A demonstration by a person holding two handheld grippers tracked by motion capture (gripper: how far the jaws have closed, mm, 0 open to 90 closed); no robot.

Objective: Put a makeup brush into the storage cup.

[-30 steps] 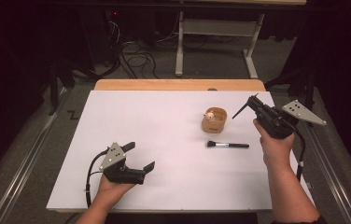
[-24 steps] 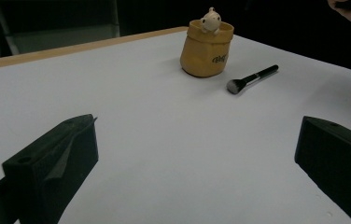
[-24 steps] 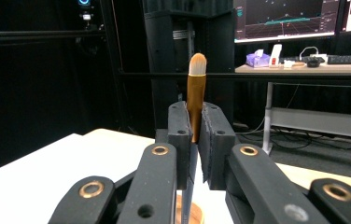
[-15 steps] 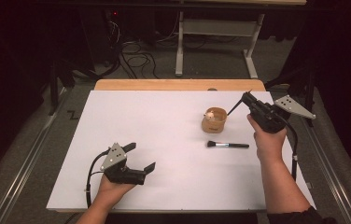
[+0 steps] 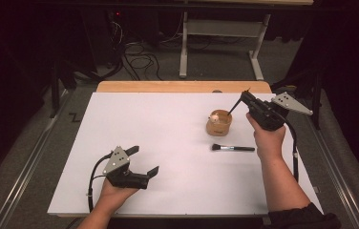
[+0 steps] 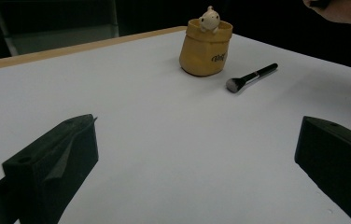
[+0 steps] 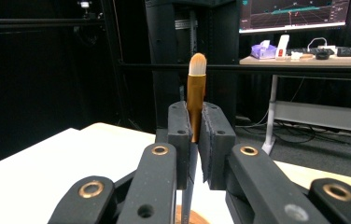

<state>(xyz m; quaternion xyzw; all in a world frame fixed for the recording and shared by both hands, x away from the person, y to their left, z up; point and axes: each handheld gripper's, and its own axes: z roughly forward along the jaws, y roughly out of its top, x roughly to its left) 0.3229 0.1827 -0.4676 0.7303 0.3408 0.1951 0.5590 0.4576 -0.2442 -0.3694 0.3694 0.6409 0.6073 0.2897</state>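
A tan cup with a small pale figure at its rim stands right of the table's middle. My right gripper hovers just right of it, shut on a thin brush with a gold ferrule. Its pale bristles point up past the jaws, and its dark handle slants down toward the cup's mouth. A second, black-handled brush lies flat in front of the cup. My left gripper rests near the front left, open and holding nothing. In its own view the cup and the lying brush are far ahead.
The white table top has a wooden strip along its far edge. Behind the table are a desk frame and cables on the floor. A metal rail runs along the left side.
My right gripper has moved left and slightly down with the brush, bringing the handle's end toward the cup. The left gripper has stayed still.
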